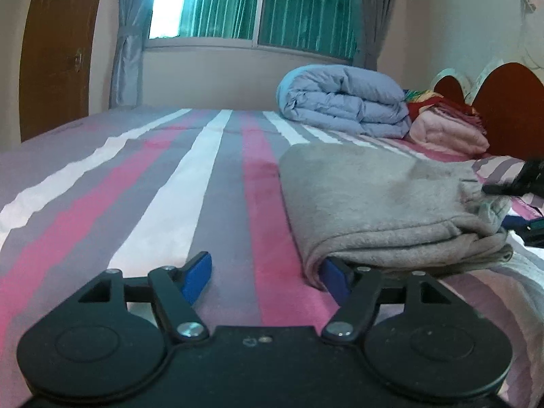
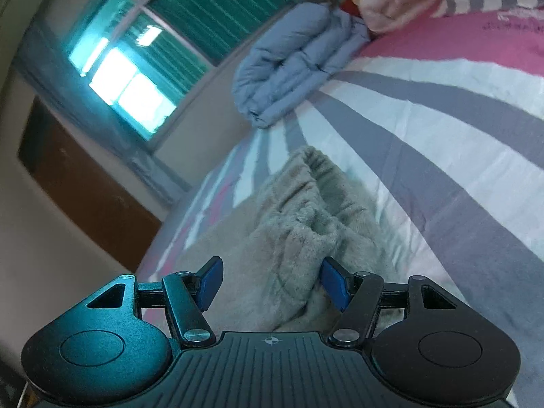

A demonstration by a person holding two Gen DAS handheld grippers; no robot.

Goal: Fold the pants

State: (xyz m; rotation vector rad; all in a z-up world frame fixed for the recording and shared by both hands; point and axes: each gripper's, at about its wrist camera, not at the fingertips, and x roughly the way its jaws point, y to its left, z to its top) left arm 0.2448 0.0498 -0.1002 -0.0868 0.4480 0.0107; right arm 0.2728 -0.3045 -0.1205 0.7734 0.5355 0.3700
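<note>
Grey fleece pants (image 1: 384, 200) lie folded into a stack on the striped bed (image 1: 190, 183), right of centre in the left wrist view. My left gripper (image 1: 265, 277) is open and low over the sheet; its right blue pad (image 1: 335, 280) sits under the fold's near edge, its left pad on bare sheet. In the right wrist view the pants' gathered waistband (image 2: 306, 214) lies ahead. My right gripper (image 2: 272, 282) is open, tilted, just above the grey fabric, holding nothing. Its black tip (image 1: 510, 183) shows by the pants' far right end.
A folded blue-grey duvet (image 1: 346, 102) and pink blankets (image 1: 448, 129) sit at the head of the bed by the wooden headboard (image 1: 510, 108). A window (image 1: 251, 3), curtains and a brown door (image 1: 57, 51) are behind. Dark items (image 1: 528, 227) lie at the right edge.
</note>
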